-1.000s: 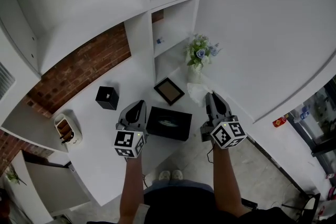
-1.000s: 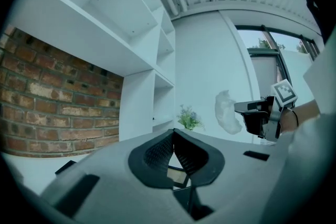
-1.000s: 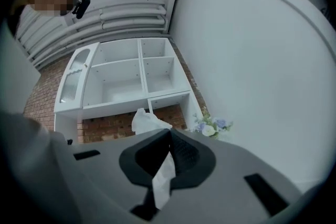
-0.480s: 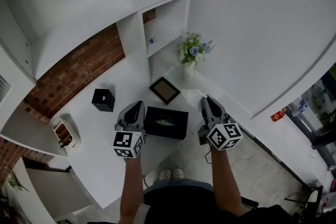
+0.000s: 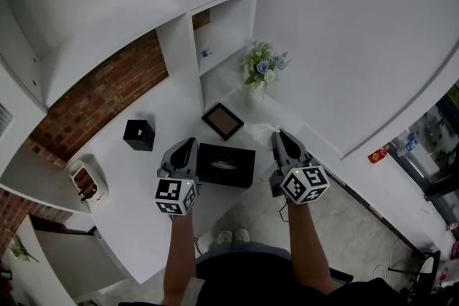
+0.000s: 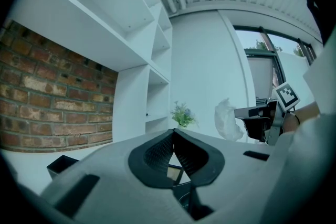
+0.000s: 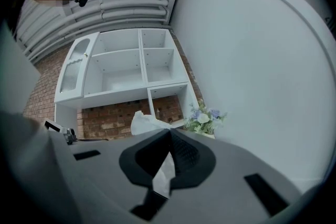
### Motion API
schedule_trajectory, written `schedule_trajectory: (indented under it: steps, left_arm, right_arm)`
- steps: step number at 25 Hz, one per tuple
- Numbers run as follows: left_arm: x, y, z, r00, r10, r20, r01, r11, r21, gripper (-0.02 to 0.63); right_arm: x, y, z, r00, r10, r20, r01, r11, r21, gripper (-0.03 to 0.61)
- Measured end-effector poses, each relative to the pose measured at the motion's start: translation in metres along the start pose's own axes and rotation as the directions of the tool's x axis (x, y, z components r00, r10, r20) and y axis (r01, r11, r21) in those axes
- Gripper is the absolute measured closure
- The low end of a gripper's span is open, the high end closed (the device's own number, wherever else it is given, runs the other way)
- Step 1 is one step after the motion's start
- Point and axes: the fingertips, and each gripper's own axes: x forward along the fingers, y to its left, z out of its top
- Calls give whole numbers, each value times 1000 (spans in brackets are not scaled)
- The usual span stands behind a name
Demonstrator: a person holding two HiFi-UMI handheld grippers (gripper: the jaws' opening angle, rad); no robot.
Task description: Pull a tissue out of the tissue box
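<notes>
Two grippers are in play, and from the left of the head view the scene starts with a small black cube on the white counter. Next comes my left gripper, jaws closed with nothing between them, just beside the left end of the tissue box; I cannot tell whether it touches the box. The box is black and lies flat near the counter's front edge, with a picture frame just behind it. To the right of the box hangs the tissue, a white crumpled puff pinched in my right gripper, whose jaws are clamped on it, with a strip running back between the pads. It looks free of the slot, so I judge the pull is nearly done and what remains is to carry it clear. To do that well I would hold the pinch firm, since thin paper slips or tears if the grip relaxes, and move it up and away to the right so no trailing edge snags the slot. I would also stay short of the flowers by the wall.
</notes>
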Motion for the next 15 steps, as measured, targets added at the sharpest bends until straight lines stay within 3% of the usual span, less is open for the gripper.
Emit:
schedule_trajectory:
  steps: [15]
  left_arm:
    - [0, -2, -3, 1000, -1, -10, 1, 1000, 1, 604]
  right_arm:
    - [-1, 0, -3, 1000, 8, -13, -8, 1000, 0, 580]
